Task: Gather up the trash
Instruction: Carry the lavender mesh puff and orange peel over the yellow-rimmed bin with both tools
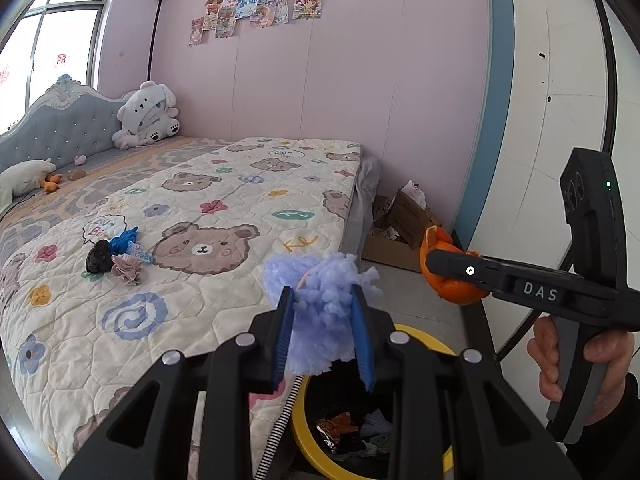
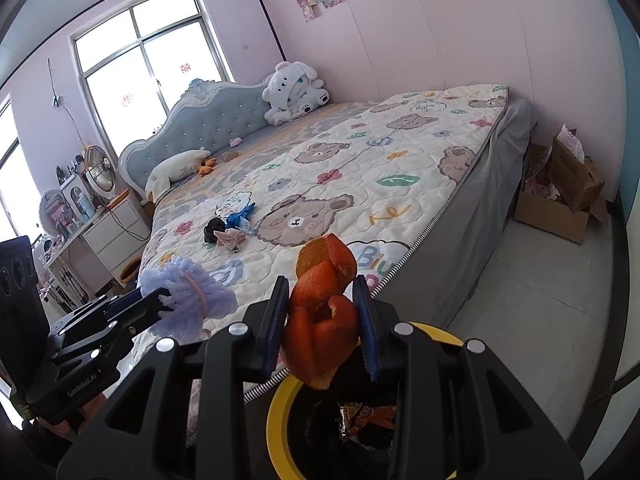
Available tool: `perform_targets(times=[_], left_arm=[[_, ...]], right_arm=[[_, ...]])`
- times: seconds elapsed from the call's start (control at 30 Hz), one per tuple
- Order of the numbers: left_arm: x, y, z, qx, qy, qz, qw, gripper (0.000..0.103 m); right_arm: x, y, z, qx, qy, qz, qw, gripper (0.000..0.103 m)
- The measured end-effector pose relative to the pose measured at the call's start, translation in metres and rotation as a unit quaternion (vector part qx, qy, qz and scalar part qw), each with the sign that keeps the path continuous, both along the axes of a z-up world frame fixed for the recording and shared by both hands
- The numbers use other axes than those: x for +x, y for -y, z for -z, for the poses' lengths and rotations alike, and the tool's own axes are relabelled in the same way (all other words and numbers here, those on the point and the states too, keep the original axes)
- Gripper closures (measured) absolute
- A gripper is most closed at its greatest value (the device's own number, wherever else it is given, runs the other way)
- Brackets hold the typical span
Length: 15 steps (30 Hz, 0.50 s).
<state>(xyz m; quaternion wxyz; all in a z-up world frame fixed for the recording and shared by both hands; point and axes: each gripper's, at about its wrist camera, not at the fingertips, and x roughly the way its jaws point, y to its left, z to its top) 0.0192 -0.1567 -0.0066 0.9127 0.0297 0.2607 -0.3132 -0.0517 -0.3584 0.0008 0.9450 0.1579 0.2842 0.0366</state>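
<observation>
left gripper (image 1: 324, 300): jaws were clamped on a fluffy lilac tuft (image 1: 320, 292) with a thin orange band round it, blue pads pressing both its sides; held above the near rim of the bin.
right gripper (image 2: 322, 292): jaws were pinching a curled orange peel (image 2: 324, 312), which stuck up above the fingertips and hung down below them, over the bin's rim.
bin (image 2: 280, 408): yellow-rimmed with a dark inside, it stood on the floor against the bed's foot-end corner; foil wrappers and scraps lay inside.
bed (image 1: 224, 216): a bear-print quilt covered it; a small heap of trash (image 1: 116, 258), dark, blue and pinkish pieces, lay together near the middle of the quilt, well apart from both grippers.
headboard end: a white plush toy (image 2: 294, 90) sat against the far corner by the wall.
cardboard box (image 2: 560, 200): stood on the floor beyond the bed's far foot corner, against the wall.
hand (image 1: 576, 360): gripped the right gripper's handle.
</observation>
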Motion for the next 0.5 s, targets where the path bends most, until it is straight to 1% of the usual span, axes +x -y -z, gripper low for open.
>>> perform_targets(times=[0.2, 0.5], left_arm=[[0.002, 0.011, 0.016, 0.004, -0.023, 0.013, 0.9997, 0.077], [0.007, 0.014, 0.041, 0.009, -0.060, 0.021, 0.9979, 0.077]], right_arm=[[-0.003, 0.008, 0.012, 0.005, -0.014, 0.006, 1.000, 0.071], [0.001, 0.010, 0.028, 0.007, -0.038, 0.011, 0.999, 0.071]])
